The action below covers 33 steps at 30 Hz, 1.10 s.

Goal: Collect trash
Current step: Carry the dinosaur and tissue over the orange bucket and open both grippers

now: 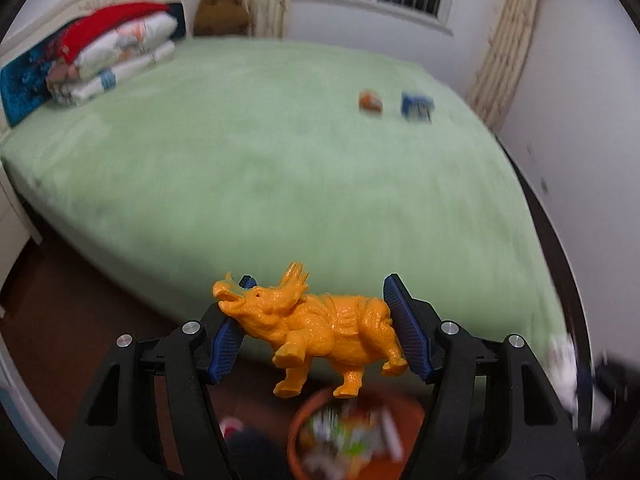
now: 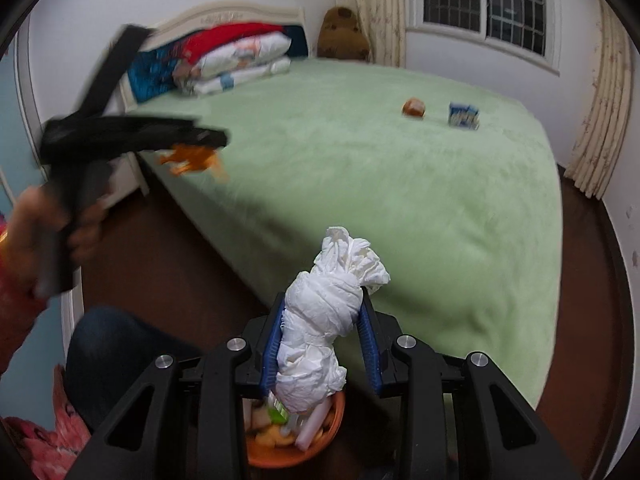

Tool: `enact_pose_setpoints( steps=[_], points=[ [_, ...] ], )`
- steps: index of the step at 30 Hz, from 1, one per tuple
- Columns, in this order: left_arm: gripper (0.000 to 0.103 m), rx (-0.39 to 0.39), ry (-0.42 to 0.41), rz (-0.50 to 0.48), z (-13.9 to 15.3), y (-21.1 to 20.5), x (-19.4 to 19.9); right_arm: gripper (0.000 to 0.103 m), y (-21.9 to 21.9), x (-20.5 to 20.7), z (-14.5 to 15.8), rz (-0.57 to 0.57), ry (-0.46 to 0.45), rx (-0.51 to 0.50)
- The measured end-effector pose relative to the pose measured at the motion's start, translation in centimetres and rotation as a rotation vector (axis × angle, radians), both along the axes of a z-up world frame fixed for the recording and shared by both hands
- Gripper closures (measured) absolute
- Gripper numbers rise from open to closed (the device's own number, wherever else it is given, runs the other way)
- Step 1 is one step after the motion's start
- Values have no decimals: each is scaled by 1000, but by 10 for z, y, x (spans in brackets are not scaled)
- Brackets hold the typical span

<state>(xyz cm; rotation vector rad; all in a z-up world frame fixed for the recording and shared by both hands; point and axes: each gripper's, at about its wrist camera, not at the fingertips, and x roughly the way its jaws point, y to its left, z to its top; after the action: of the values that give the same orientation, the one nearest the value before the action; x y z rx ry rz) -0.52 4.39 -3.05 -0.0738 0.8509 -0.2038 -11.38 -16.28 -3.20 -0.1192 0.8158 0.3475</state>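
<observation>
My left gripper (image 1: 316, 312) is shut on an orange toy dinosaur (image 1: 320, 326), held crosswise between the blue pads above an orange bin (image 1: 304, 420) full of trash. My right gripper (image 2: 322, 330) is shut on a crumpled white tissue wad (image 2: 328, 328), held over the same orange bin (image 2: 280, 458). The left gripper and the dinosaur (image 2: 192, 158) also show blurred at the left of the right wrist view. A small orange packet (image 1: 370, 101) (image 2: 413, 107) and a blue carton (image 1: 417, 107) (image 2: 463, 115) lie on the far side of the green bed (image 1: 260, 168).
The bed (image 2: 400, 184) fills most of both views, with folded bedding (image 1: 116, 56) and a brown plush toy (image 1: 222, 8) at its head. Dark wooden floor (image 1: 80, 320) runs along the bed's near edge. Walls, curtains and a window stand behind.
</observation>
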Motion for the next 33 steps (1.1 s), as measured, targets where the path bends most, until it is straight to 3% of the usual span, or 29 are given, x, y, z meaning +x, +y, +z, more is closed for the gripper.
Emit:
enact_pose_setpoints(
  steps=[7, 14, 19, 21, 22, 26, 33],
  points=[
    [39, 1, 265, -17, -102, 7, -78, 69, 17, -16, -56, -7, 148, -55],
    [39, 36, 448, -4, -182, -15, -92, 69, 22, -10, -109, -27, 285, -46],
    [38, 71, 481, -1, -201, -26, -81, 67, 23, -2, -133, -43, 341, -43],
    [38, 92, 486, -8, -205, -32, -83, 57, 24, -3, -136, -44, 341, -41],
    [37, 103, 483, -13, -206, -37, -88, 44, 24, -5, -135, -47, 331, -45],
    [24, 130, 462, -23, -201, -45, -91, 37, 20, -6, -125, -59, 295, -35],
    [20, 106, 420, -14, -182, -42, -87, 36, 9, -12, -111, -80, 265, -5]
  ],
)
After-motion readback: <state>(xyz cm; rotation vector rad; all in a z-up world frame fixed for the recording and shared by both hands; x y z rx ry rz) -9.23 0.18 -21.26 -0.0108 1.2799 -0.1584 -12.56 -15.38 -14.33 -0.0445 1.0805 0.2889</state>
